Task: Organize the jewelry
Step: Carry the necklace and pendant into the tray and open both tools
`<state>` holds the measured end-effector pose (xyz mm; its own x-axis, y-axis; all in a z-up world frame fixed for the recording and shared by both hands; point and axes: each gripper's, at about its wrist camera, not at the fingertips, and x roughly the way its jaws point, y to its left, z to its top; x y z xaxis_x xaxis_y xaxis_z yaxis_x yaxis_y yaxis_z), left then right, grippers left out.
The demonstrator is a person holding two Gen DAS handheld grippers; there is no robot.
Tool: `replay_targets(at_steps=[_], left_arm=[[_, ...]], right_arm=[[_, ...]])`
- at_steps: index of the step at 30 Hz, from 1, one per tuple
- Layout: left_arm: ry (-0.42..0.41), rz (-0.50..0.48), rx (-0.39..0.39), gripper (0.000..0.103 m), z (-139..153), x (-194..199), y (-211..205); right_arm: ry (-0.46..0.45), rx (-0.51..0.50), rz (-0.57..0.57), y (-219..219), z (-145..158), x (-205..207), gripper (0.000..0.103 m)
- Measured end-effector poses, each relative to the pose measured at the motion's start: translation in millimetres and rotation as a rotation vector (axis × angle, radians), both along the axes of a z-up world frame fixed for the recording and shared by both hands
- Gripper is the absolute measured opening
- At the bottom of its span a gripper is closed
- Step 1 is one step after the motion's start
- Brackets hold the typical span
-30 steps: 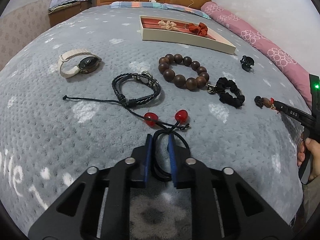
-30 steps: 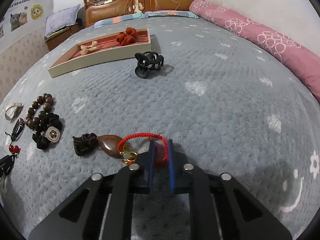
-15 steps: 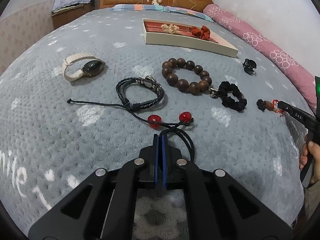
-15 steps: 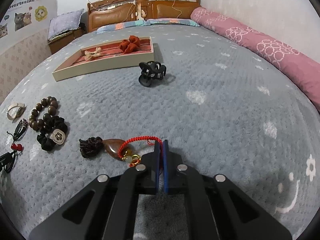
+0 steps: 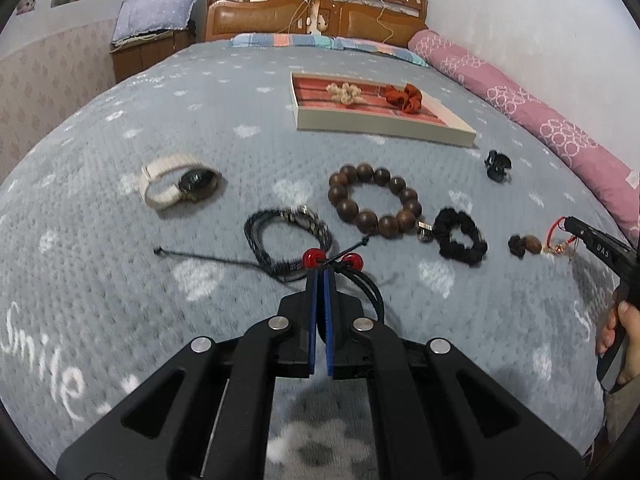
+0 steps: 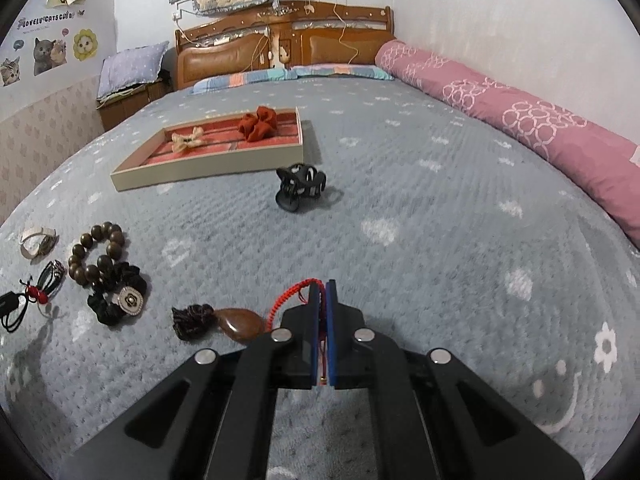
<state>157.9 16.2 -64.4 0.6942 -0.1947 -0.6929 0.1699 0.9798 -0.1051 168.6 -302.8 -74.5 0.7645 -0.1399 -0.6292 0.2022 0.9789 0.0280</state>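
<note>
- left gripper (image 5: 322,276), lower centre, clenched on the black cord bracelet (image 5: 362,280) with red beads.
- right gripper (image 6: 322,290), lower centre, clenched on the red string charm (image 6: 290,300).

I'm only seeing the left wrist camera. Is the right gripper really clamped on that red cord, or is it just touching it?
Observer: It is clamped. In the right wrist view the right gripper is shut, with the red cord pinched between its pads.
Operator: What's on the end of that cord?
Observer: A brown teardrop pendant with a dark tassel beyond it.
Operator: And the metal bit by the black scrunchie?
Observer: It is a pale charm with a dark flower on its face, lying on the black scrunchie.
</note>
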Motion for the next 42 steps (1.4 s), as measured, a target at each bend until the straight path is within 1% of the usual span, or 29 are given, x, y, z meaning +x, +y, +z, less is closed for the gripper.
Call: replay_targets(at_steps=[4,9,15,21,26,30,35,37,39,42], left_arm=[[-0.030,0.005,0.000,0.001,12.5,9.9,1.4],[-0.095,0.009,-0.003,0.001,39.0,27.3,-0.6],[-0.168,0.005,-0.018,0.001,70.9,52.9,-8.5],[-0.210,-0.001,-0.032,0.001,90.6,81.4,-19.7],[-0.211,-0.009,-0.043,0.001,97.3,109.5,-28.1],[-0.185,-0.019,-0.065,0.001,97.2,147.1,-36.8],[-0.148,-0.044,-0.072,0.001,87.7,193.4,-55.3],[-0.129,-0.045,-0.086,0.001,83.1,216.2,-61.8],[-0.113,-0.041,-0.114,0.001,79.0,240.6,-67.1],[-0.097,-0.027,-0.127,0.001,71.5,270.7,-74.5]], right_arm=[[-0.022,-0.002,0.003,-1.2,9.1,2.9,0.003],[-0.061,-0.001,0.017,1.6,25.0,10.2,0.003],[-0.101,-0.001,0.040,5.7,41.9,27.3,0.003],[-0.132,-0.004,0.070,14.0,55.4,51.6,0.003],[-0.153,-0.022,0.103,26.4,65.6,75.5,0.003],[-0.161,-0.028,0.125,35.3,73.3,106.3,0.003],[-0.165,-0.017,0.147,44.8,77.9,161.7,0.003],[-0.162,-0.006,0.150,48.2,77.0,184.3,0.003],[-0.153,0.007,0.153,51.9,72.8,205.9,0.003],[-0.131,0.036,0.155,55.8,61.7,242.3,0.003]])
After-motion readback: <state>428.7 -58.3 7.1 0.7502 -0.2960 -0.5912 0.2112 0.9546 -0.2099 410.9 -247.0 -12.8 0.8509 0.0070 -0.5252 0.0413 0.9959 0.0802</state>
